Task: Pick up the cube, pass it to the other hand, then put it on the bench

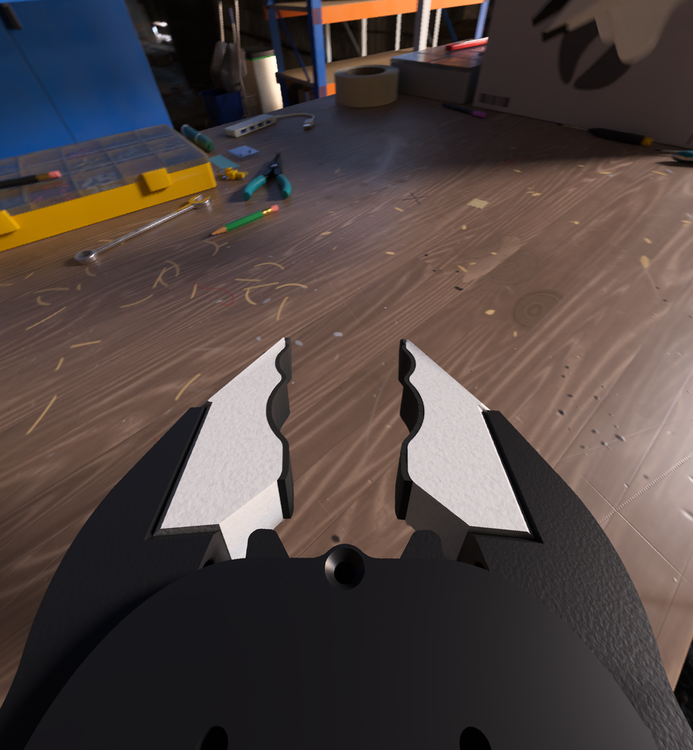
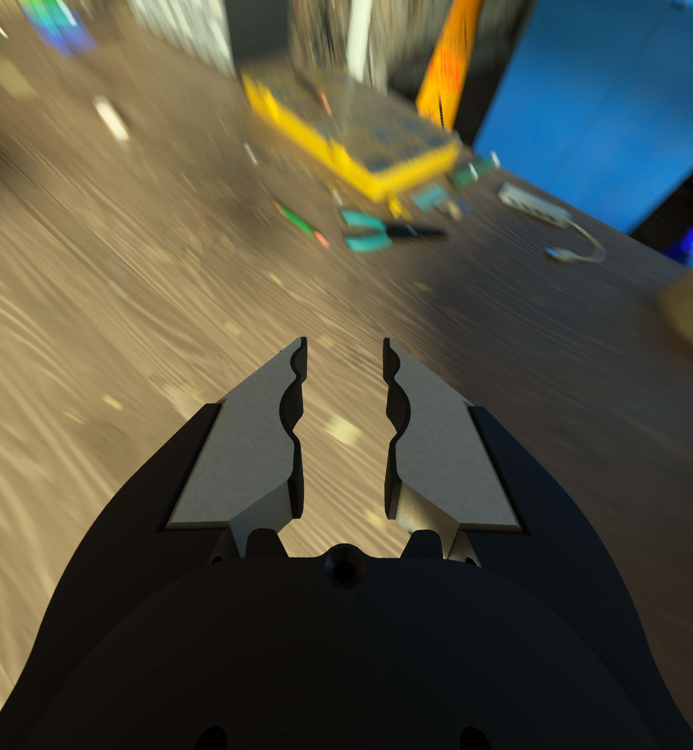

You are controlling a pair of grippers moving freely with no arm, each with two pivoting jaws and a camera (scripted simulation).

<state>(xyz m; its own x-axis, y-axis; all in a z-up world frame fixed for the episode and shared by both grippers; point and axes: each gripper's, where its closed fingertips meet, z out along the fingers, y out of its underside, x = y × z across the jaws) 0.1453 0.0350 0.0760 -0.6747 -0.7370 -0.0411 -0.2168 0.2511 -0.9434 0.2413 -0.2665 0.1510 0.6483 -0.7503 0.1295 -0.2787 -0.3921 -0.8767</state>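
No cube shows in either view. My left gripper [image 1: 345,345] is open and empty above the wooden bench [image 1: 438,251]. My right gripper [image 2: 345,343] is open and empty above the same bench [image 2: 93,345]; its view is smeared by motion blur. A blurred grey shape at the top right of the left wrist view [image 1: 621,36] may be the right gripper; I cannot tell.
A yellow parts case [image 1: 93,190] [image 2: 357,146], wrench [image 1: 142,229], green pencil [image 1: 247,219], teal pliers [image 1: 267,178] [image 2: 373,233], USB hub [image 1: 251,123] [image 2: 535,205], tape roll [image 1: 367,85] and grey boxes [image 1: 438,73] lie at the far side. A blue cabinet [image 1: 52,73] stands behind. The bench edge [image 1: 661,548] is at right.
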